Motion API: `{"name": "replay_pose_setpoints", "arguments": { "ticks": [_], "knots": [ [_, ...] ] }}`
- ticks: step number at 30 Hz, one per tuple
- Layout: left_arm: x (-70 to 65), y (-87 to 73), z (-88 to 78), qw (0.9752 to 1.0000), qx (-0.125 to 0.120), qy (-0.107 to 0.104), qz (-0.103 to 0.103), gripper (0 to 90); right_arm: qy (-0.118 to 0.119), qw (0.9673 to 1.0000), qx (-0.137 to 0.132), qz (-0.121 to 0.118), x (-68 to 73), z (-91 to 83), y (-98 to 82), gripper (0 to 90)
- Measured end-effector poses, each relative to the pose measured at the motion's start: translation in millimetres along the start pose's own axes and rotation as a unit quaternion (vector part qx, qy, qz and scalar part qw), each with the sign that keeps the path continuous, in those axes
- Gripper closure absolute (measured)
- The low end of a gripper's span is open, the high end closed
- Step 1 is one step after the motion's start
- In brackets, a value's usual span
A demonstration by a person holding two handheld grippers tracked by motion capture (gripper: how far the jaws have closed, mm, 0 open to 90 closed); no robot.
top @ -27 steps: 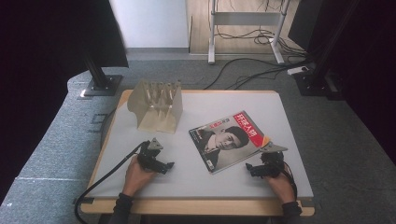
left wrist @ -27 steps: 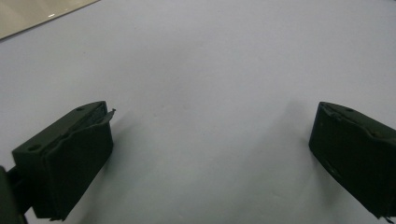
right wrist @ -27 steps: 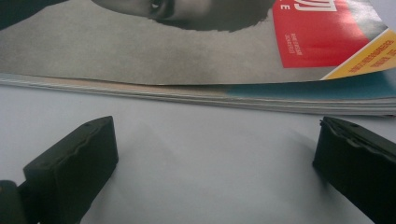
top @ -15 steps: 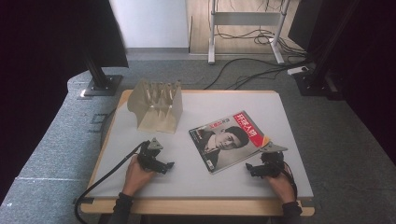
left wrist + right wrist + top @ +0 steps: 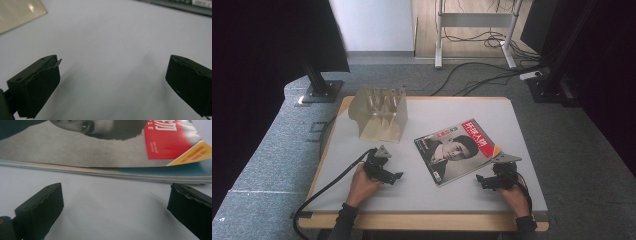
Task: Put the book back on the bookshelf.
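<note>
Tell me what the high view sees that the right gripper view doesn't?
The high view takes in the clear file rack at the table's far left, both hands, the left gripper and the floor cables. The right gripper view looks close along the right gripper, whose jaws stand wide open with nothing between them, facing the stacked page edges. Both share the magazine with its red and yellow cover, lying flat on the white tabletop.

Grey carpet floor [image 5: 272, 165], black curtains [image 5: 257, 60]

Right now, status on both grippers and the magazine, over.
Left gripper open, empty, low over bare table. Right gripper open, jaws facing the magazine edge, not touching. Magazine flat. Nothing between.
</note>
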State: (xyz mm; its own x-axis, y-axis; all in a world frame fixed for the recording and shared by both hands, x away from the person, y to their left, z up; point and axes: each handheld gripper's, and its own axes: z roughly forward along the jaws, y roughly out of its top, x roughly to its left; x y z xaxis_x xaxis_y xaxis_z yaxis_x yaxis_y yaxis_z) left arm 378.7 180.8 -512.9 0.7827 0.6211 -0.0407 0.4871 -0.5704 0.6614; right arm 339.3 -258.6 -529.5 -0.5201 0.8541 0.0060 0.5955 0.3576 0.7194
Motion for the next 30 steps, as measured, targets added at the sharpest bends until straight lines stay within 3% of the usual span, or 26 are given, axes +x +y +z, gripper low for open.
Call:
{"name": "replay_pose_setpoints", "arguments": {
  "ticks": [10,23,30],
  "knots": [
    [-7.0,41.1,5.1,0.9996,-0.001,-0.003,0.027,0.0,0.001,0.9999,-0.012,-0.004,-4.5,-6.5,12.3,0.0],
    [-5.9,87.5,33.2,0.9987,0.009,-0.005,0.05,0.0,-0.006,0.9996,-0.018,-0.02,-19.0,-10.5,36.4,0.0],
    [-9.0,109.1,47.5,0.9978,0.014,-0.004,0.065,0.0,-0.006,0.9994,-0.019,-0.027,-27.3,-4.1,50.6,0.0]
  ]
}}
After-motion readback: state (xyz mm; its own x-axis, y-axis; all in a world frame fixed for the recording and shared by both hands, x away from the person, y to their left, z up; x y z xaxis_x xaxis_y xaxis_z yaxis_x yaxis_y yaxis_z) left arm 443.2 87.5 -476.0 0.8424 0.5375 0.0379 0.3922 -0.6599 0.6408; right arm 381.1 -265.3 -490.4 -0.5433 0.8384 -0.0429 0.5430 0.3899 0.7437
